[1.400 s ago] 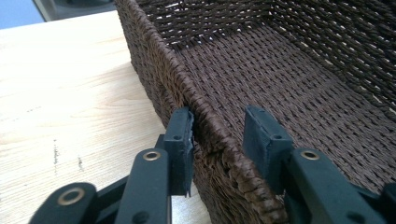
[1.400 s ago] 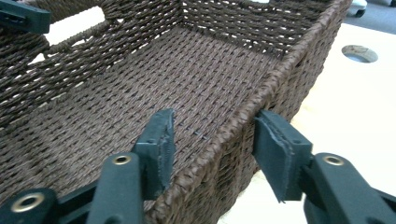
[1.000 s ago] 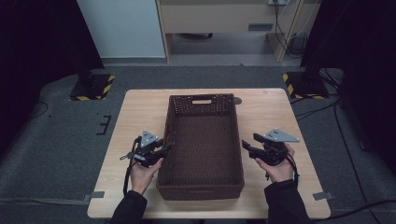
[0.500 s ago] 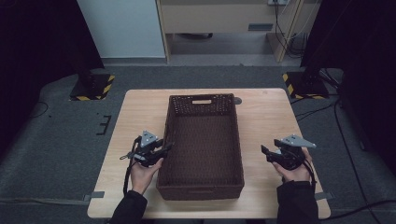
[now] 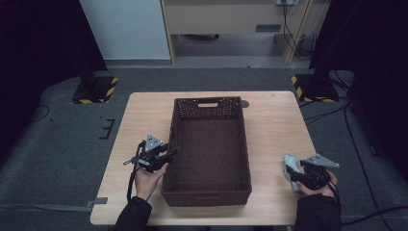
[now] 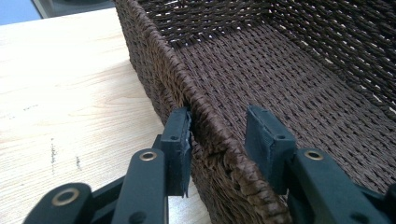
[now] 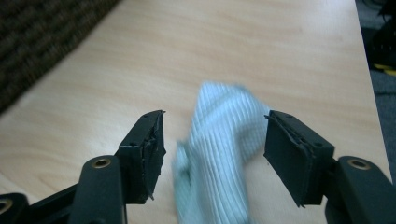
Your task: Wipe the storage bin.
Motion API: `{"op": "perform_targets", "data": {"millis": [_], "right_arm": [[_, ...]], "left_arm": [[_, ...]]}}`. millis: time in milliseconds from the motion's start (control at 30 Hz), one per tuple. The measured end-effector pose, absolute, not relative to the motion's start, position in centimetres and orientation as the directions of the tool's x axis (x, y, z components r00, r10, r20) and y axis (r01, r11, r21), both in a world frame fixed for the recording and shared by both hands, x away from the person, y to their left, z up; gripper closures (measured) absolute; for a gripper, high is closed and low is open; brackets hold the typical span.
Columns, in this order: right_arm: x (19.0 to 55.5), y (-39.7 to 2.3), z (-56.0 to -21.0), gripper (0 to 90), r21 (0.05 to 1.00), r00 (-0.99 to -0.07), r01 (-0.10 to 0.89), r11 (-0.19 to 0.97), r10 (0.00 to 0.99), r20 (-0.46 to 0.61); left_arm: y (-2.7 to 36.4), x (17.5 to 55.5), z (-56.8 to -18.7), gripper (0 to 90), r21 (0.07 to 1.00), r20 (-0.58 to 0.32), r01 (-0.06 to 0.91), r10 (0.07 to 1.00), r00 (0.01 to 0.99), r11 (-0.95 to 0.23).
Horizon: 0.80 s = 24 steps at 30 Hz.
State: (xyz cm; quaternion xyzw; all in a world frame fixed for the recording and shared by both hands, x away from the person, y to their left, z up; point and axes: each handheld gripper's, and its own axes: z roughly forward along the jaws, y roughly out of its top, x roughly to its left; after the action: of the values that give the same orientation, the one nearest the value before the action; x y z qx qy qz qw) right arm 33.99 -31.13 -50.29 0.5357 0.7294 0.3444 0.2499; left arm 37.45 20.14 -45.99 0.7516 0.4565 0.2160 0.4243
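A dark brown woven basket (image 5: pixel 209 102) stands empty in the middle of the wooden table (image 5: pixel 274 120). My left gripper (image 5: pixel 171 154) straddles the rim of its left wall (image 6: pixel 154 60). In the left gripper view (image 6: pixel 219 135) the outer pad touches the weave and the inner pad stands apart from it, so it is open. A pale blue ribbed cloth (image 5: pixel 290 168) lies crumpled on the table at the near right. My right gripper (image 5: pixel 295 176) hangs low over the cloth (image 7: pixel 219 154), which lies between the pads untouched. Its jaws (image 7: pixel 215 135) have just been opening and stand wide.
A small dark round thing (image 5: pixel 244 103) sits on the table just behind the basket's far right corner. Bare wood lies left and right of the basket. Stands with yellow-black feet (image 5: pixel 94 91) (image 5: pixel 315 89) flank the table's far side on the grey floor.
My right gripper has moved right, away from the basket's right wall, toward the near edge and lower; the cloth now shows at its jaws. The left gripper has stayed on the basket rim.
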Motion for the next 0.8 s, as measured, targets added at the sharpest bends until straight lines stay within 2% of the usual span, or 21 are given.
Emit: {"op": "perform_targets", "data": {"millis": [133, 300, 367, 533, 633, 800], "right_arm": [[33.4, -31.6, -51.0, 42.5, 0.749, -0.297, 0.636, 0.186, 0.955, 0.015], [33.6, -31.4, -51.4, 54.2, 0.716, -0.321, 0.667, 0.206, 0.947, 0.026], [33.6, -31.2, -51.6, 58.0, 0.697, -0.332, 0.676, 0.240, 0.943, -0.002], [33.9, -31.0, -51.6, 73.9, 0.660, -0.342, 0.703, 0.267, 0.939, -0.016], [34.0, -30.8, -51.3, 76.6, 0.651, -0.345, 0.707, 0.278, 0.938, -0.025], [34.2, -30.6, -49.9, 76.6, 0.729, -0.365, 0.645, 0.229, 0.931, 0.031]], "left_arm": [[20.2, 37.5, -46.0, 59.9, 0.835, -0.064, 0.503, 0.869, 0.491, -0.222], [20.1, 37.4, -46.0, 60.1, 0.836, -0.060, 0.501, 0.870, 0.489, -0.224], [20.1, 37.4, -46.0, 60.6, 0.837, -0.051, 0.497, 0.872, 0.487, -0.229], [20.1, 37.4, -46.0, 60.7, 0.836, -0.058, 0.500, 0.871, 0.488, -0.225], [20.1, 37.4, -46.0, 60.9, 0.836, -0.057, 0.500, 0.872, 0.487, -0.225], [20.0, 37.4, -46.0, 61.6, 0.838, -0.055, 0.497, 0.871, 0.487, -0.225]]}}
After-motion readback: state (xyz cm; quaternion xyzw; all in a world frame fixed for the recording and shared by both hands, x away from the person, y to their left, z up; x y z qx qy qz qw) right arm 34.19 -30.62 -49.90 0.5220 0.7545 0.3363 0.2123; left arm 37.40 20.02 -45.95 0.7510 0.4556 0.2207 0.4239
